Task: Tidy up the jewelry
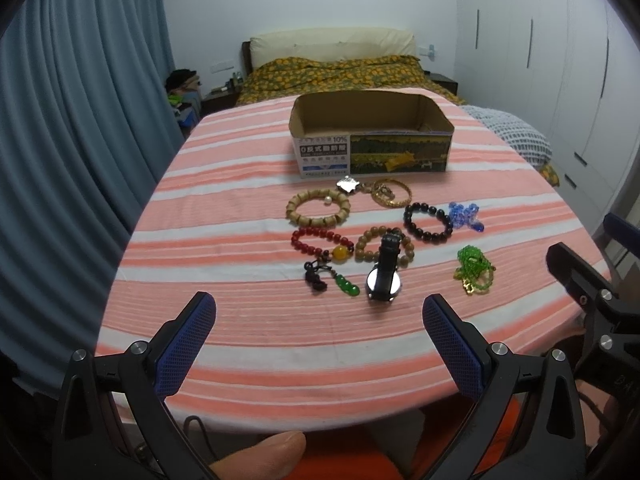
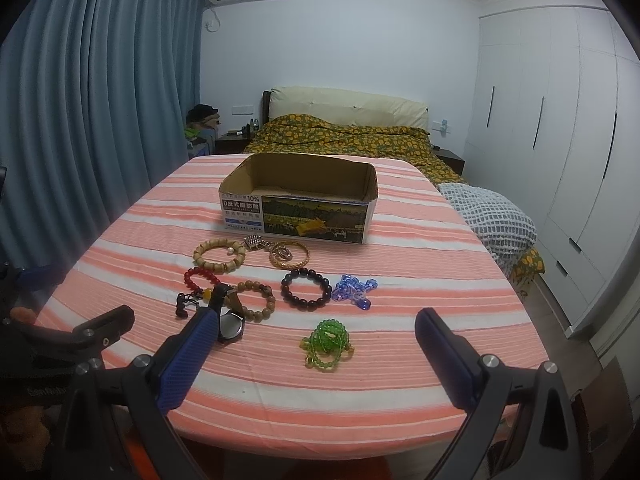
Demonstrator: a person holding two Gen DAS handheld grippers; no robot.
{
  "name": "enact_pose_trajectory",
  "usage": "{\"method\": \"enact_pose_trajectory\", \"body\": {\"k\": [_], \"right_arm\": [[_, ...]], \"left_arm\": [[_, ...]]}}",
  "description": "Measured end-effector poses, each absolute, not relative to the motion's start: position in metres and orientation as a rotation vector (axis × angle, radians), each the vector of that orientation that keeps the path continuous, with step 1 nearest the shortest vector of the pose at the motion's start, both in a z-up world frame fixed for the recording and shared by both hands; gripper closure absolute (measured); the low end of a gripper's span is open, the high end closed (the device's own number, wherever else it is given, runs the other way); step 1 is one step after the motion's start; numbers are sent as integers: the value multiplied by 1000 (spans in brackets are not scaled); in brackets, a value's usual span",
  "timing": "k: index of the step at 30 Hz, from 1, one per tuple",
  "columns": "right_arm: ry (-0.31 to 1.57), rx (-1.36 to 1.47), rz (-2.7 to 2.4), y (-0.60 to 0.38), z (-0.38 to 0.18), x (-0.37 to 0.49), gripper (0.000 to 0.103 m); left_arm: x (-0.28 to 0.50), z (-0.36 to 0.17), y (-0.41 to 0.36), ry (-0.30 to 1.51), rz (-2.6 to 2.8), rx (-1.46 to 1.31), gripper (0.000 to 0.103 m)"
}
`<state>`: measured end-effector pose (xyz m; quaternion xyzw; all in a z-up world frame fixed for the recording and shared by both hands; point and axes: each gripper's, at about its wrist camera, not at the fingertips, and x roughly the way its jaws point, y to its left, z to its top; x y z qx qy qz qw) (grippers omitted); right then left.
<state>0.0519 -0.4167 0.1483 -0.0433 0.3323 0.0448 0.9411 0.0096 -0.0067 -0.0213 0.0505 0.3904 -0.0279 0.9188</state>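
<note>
Both my left hand-held gripper (image 1: 319,320) and right hand-held gripper (image 2: 314,334) hover spread wide, jewelry at twelve o'clock before the cardboard box (image 1: 372,142).

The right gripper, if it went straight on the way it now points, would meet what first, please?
Probably the green glass-bead bracelet, heaped on the striped pink tablecloth: it lies centred ahead of the open right gripper, before the black bead bracelet and the cardboard box. Depth is unclear; it might pass above.

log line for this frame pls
stage: pre-grasp | left hand-held gripper: open, empty | right hand-held gripper: open, empty | cardboard box: looks empty | jewelry: all on striped cloth
</note>
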Motion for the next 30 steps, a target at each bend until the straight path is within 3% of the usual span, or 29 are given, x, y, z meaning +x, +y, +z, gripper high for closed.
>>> {"method": "enact_pose_trajectory", "body": {"k": [14,30], "right_arm": [[680,-72,86,-426,142,52,2],[704,-15,138,-464,114,76,2]], "left_arm": [[22,-46,41,865,13,24,0],[68,-89,35,885,-109,23,0]]}}
